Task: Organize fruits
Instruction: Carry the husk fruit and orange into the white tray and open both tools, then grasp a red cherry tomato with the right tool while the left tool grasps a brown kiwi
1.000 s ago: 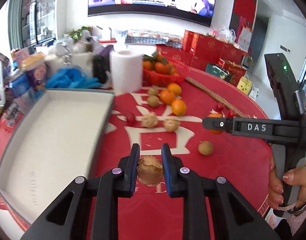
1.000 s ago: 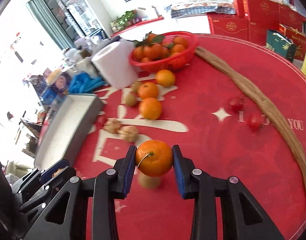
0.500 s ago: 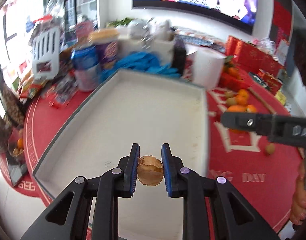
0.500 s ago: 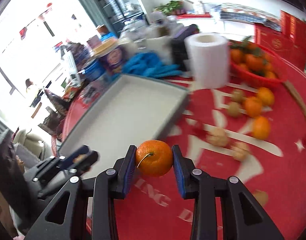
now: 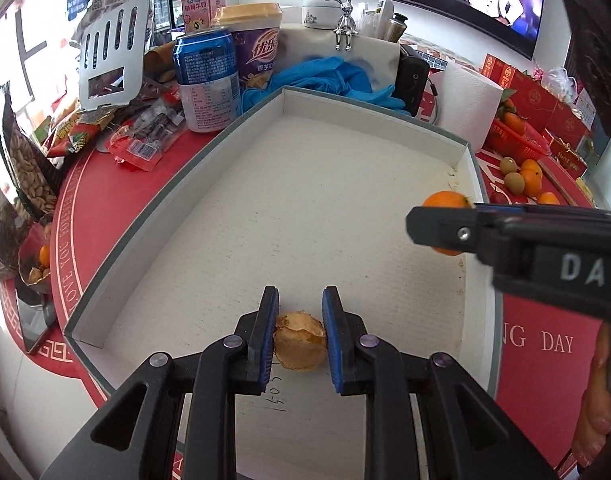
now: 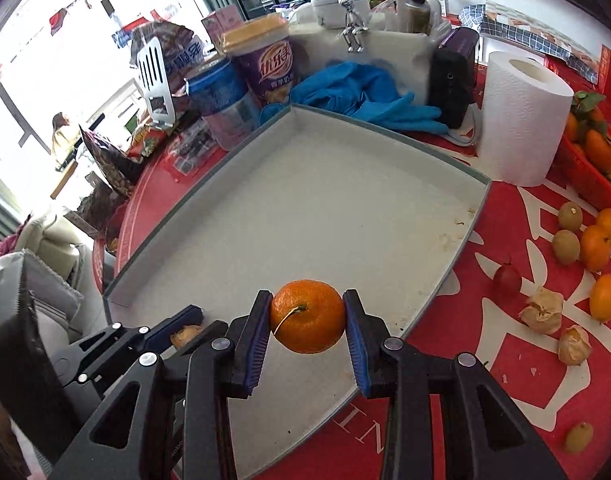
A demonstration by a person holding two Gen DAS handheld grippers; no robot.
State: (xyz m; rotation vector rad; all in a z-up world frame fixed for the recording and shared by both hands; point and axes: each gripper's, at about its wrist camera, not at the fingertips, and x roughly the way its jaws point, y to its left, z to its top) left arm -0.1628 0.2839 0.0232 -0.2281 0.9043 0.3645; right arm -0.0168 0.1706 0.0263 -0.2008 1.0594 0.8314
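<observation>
- Left wrist view: a papery husked fruit point(image 5: 300, 345) is being clenched between the left gripper point(image 5: 299, 334) pads, low over the near floor of the empty white tray point(image 5: 463, 152).
- A tangerine point(image 6: 307, 316) is being gripped by the right gripper point(image 6: 307, 322) above the tray's near edge.
- Both are probably best being lowered until nearly touching, kept apart, then released gently so rolling is being avoided.

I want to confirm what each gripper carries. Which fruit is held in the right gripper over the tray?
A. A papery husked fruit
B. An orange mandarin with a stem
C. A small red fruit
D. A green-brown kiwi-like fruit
B: the right gripper is shut on the orange mandarin, above the white tray.
</observation>
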